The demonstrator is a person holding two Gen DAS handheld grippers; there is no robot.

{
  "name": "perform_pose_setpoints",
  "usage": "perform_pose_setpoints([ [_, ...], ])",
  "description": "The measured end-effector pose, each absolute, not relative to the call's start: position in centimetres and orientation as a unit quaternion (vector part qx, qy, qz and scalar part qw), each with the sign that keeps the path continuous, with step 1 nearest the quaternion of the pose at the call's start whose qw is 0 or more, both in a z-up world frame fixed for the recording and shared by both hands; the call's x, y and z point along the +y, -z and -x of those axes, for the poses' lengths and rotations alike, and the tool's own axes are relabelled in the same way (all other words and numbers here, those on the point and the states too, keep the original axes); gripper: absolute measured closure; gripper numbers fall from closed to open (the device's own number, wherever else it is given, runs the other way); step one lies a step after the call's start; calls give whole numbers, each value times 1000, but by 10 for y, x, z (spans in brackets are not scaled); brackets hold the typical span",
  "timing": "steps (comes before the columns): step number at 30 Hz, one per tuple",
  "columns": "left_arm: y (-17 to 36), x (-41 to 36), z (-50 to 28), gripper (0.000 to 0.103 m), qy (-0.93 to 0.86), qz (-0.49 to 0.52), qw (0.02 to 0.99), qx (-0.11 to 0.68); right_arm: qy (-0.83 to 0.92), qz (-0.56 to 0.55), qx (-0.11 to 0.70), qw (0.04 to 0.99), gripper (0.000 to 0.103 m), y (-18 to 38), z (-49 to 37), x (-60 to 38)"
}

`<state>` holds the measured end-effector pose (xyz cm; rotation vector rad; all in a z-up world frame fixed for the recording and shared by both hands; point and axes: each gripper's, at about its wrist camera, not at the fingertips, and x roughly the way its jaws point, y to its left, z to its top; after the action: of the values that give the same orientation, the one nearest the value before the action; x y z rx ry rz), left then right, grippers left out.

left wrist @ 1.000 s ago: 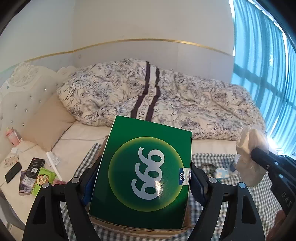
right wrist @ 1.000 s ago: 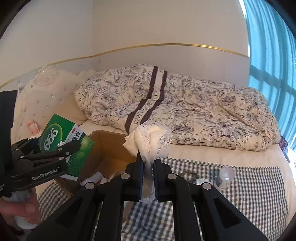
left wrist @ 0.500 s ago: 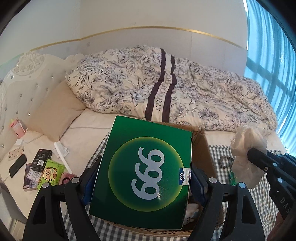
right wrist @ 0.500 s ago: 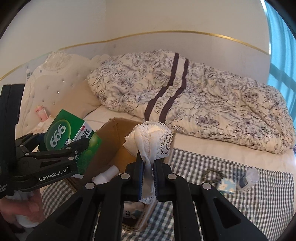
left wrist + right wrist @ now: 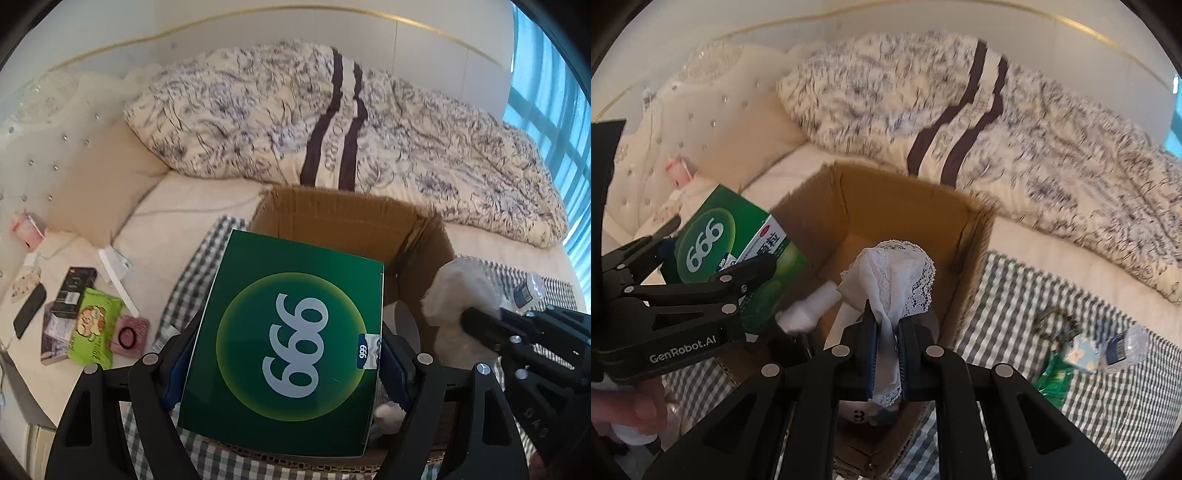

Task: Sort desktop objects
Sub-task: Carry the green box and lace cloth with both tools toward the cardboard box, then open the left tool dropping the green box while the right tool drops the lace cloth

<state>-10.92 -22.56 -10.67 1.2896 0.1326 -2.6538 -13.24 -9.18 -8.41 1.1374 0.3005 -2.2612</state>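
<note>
- On the far left of the left wrist view, a nightstand (image 5: 26,373) carried a black phone (image 5: 29,311), a dark small box (image 5: 74,291), a green snack packet (image 5: 94,332) and a pink compact (image 5: 129,334); the right wrist view showed none of these.
- The left gripper (image 5: 286,354) had its fingers spread wide and pressed against both side edges of a green box (image 5: 291,343) printed "999", holding it firmly. The box's broad face was turned to the camera, its long axis running away from the gripper toward the bed, above the near left part of the cardboard box (image 5: 332,214).
- Only the right wrist view showed the green box's white side panel with red print, and a person's hand (image 5: 631,410) under the left gripper.
- That view also looked down into the cardboard box, where a white bottle (image 5: 809,308) lay on the floor.
- The right gripper (image 5: 886,354) had its fingers nearly together, pinching a white lace cloth (image 5: 894,273), which stood bunched upward over the open carton.
- Farther right on the checked cloth (image 5: 1015,295) lay a clear plastic bottle (image 5: 1126,347).
</note>
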Motion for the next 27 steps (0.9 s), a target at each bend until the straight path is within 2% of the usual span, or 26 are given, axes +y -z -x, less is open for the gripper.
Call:
perform_pose_setpoints([
  [9,134,-228,125,20,870,-483,86,50,820,-480,137,282,93,117,147,-104],
  [15,140,-227,128,18,866,-491,85,50,816,-487,137,280,90,127,149,-105],
  [16,139,-228,127,18,867,-488,88,53,820,-479,132,284,87,125,147,-104],
  [18,132,-231,125,17,872,-476,95,61,833,-456,129,286,64,118,143,-102],
  [19,126,-232,123,15,878,-465,99,62,842,-440,131,284,58,114,141,-100],
  [20,121,-232,122,10,882,-456,100,63,848,-428,132,282,48,110,138,-99],
  [21,115,-232,120,7,887,-447,103,62,853,-420,130,281,44,106,136,-98],
  [25,97,-230,117,4,897,-425,102,65,860,-407,119,285,42,94,133,-92],
  [27,90,-228,115,0,902,-415,97,69,866,-398,114,280,35,89,130,-89],
])
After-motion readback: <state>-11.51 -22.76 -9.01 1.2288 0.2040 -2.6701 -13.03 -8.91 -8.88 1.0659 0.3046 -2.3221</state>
